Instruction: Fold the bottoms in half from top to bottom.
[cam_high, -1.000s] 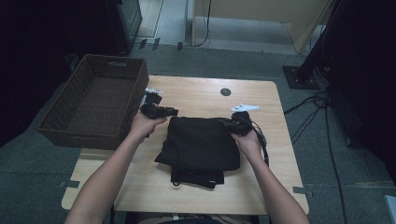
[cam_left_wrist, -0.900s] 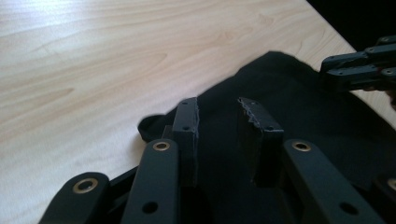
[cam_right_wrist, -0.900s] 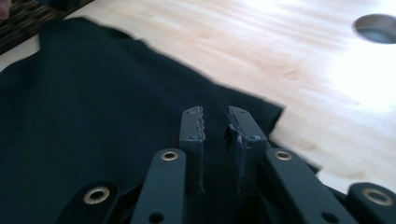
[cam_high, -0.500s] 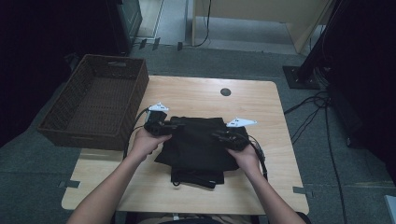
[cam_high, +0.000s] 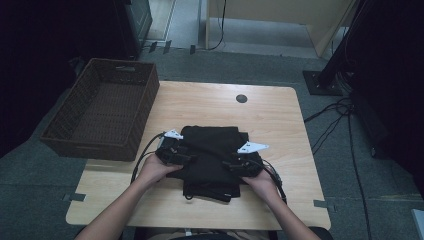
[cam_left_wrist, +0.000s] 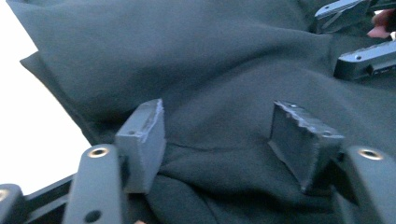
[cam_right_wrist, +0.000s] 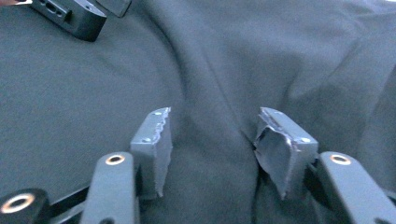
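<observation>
A: The pale wooden desk (cam_high: 270, 115) is sitting in a dim room, with a wicker basket (cam_high: 102, 107) standing empty at its left edge. Where is the cloth lying?

B: The black garment (cam_high: 210, 155) is lying folded near the desk's front edge, between the person's two hands, well apart from the basket.

A: What are the claws doing?

B: The left claw (cam_left_wrist: 219, 140) has just been opening; its pads are standing apart over the fabric, pinching nothing. The right claw (cam_right_wrist: 215, 144) has just been opening too, released above a crease.

A: Why are they hovering at both sides?

B: Probably they are letting a fold settle flat, one at each edge, keeping it even.
</observation>
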